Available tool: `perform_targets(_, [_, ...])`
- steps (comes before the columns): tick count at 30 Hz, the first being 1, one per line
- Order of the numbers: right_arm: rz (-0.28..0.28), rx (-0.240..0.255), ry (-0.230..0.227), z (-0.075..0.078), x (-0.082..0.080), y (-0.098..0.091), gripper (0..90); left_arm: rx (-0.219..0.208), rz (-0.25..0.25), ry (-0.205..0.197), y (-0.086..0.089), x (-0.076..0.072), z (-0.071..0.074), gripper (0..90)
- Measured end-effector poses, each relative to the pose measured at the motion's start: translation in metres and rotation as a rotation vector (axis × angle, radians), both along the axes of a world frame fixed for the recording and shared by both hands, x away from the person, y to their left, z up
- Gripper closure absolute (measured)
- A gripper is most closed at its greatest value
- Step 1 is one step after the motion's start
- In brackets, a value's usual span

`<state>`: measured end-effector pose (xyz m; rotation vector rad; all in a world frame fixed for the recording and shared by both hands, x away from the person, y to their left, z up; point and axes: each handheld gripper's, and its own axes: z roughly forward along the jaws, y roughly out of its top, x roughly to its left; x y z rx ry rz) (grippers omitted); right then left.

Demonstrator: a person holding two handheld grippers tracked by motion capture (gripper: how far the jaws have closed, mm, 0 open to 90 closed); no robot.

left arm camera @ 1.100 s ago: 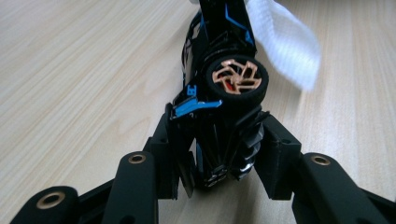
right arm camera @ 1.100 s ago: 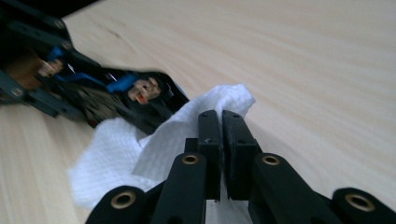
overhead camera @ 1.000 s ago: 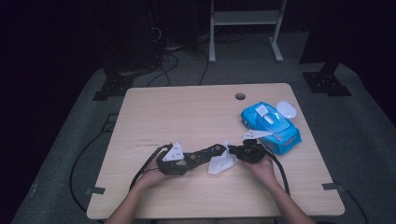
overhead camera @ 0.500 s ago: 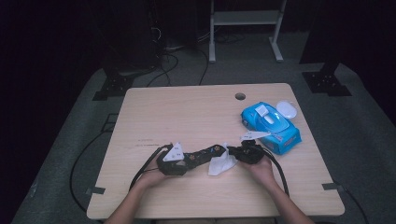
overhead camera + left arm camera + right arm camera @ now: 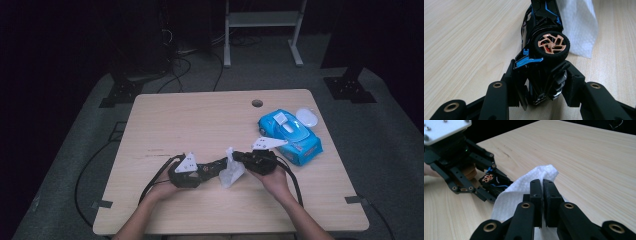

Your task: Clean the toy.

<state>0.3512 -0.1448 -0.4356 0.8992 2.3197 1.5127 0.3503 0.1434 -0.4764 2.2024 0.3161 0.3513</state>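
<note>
Near the table's front edge, your left gripper is clamped on one black toy car. Just right of it, your right gripper pinches one white wipe between closed jaws, draped against the car. Far right lies one blue wipe pack.

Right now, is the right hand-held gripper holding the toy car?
No, its jaws pinch the white wipe; the car sits in the left one.
</note>
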Motion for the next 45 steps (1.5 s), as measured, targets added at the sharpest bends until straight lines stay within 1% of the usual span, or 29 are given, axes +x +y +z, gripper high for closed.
perform_targets(1, [0.004,-0.006,-0.001,-0.001,0.000,0.002,85.9,-0.001,0.000,0.001,0.000,0.000,0.000,56.1])
perform_targets(2, [0.005,-0.024,-0.001,-0.003,0.000,0.003,85.9,-0.005,0.001,0.002,0.000,0.000,0.000,56.1])
perform_targets(3, [0.005,-0.019,-0.008,-0.005,0.001,0.003,86.0,-0.006,0.000,0.006,0.001,0.001,0.000,56.0])
perform_targets(4, [0.003,-0.007,0.005,-0.005,0.001,0.002,86.0,-0.005,-0.001,0.009,0.001,0.001,0.000,56.1])
perform_targets(6, [0.007,-0.021,-0.010,-0.005,0.001,0.002,86.0,-0.002,-0.001,0.019,0.001,0.001,-0.001,55.3])
perform_targets(7, [0.005,-0.024,-0.013,-0.005,0.000,0.003,86.0,-0.008,0.003,0.023,0.001,0.001,-0.002,54.4])
perform_targets(9, [0.006,-0.025,-0.013,-0.005,0.000,0.003,86.0,-0.010,0.016,0.036,0.001,0.002,-0.002,50.4])
perform_targets(12, [0.005,-0.021,-0.010,-0.005,0.000,0.003,86.0,0.005,0.011,0.052,0.000,0.003,-0.004,45.6])
perform_targets(13, [0.005,-0.020,-0.008,-0.005,0.000,0.002,85.9,0.023,0.009,0.051,-0.002,0.003,-0.004,45.1])
perform_targets(14, [0.004,-0.020,-0.009,-0.005,0.000,0.002,86.0,0.026,0.004,0.047,-0.003,0.003,-0.004,45.0])
perform_targets(15, [0.002,-0.019,-0.009,-0.006,-0.001,0.002,85.9,0.017,0.002,0.047,-0.004,0.003,-0.004,45.1])
perform_targets(16, [0.002,-0.018,-0.008,-0.006,-0.001,0.002,86.0,0.016,0.003,0.047,-0.005,0.003,-0.004,45.6])
perform_targets(19, [0.001,-0.014,-0.006,-0.006,-0.001,0.002,86.0,0.026,0.007,0.039,-0.008,0.004,-0.004,53.0])
perform_targets(22, [0.000,-0.016,-0.006,-0.006,-0.001,0.002,85.9,0.030,0.008,0.036,-0.008,0.005,-0.004,54.6])
perform_targets(24, [0.002,-0.018,-0.007,-0.006,-0.001,0.002,86.0,0.022,0.012,0.036,-0.008,0.005,-0.004,55.4])
perform_targets(25, [0.002,-0.020,-0.007,-0.006,-0.001,0.002,85.9,0.006,0.013,0.033,-0.008,0.004,-0.004,56.4])
perform_targets(27, [-0.001,-0.025,-0.011,-0.005,-0.001,0.001,85.9,-0.001,0.017,0.007,-0.009,0.003,-0.001,57.9])
perform_targets(28, [-0.005,-0.022,-0.006,-0.005,-0.001,0.001,85.9,-0.005,0.017,0.007,-0.009,0.003,-0.001,57.9])
perform_targets(32, [-0.012,-0.025,-0.007,-0.005,-0.001,-0.001,85.9,-0.020,0.022,-0.016,-0.009,0.001,0.001,57.9])
perform_targets(35, [-0.016,-0.022,-0.005,-0.004,-0.001,-0.002,85.9,-0.070,0.025,-0.036,-0.008,-0.001,0.007,57.7])
perform_targets(36, [-0.018,-0.022,-0.002,-0.004,0.000,-0.003,85.9,-0.079,0.026,-0.047,-0.007,-0.002,0.009,57.6])
perform_targets(40, [-0.016,-0.024,0.000,-0.004,0.000,-0.003,86.0,-0.096,0.028,-0.072,-0.006,-0.005,0.013,57.5])
perform_targets(43, [-0.015,-0.032,-0.007,-0.004,-0.001,-0.002,85.9,-0.125,0.025,-0.093,-0.006,-0.007,0.018,57.4])
perform_targets(45, [-0.016,-0.033,-0.005,-0.004,-0.001,-0.002,85.9,-0.145,0.022,-0.099,-0.006,-0.009,0.022,57.4])
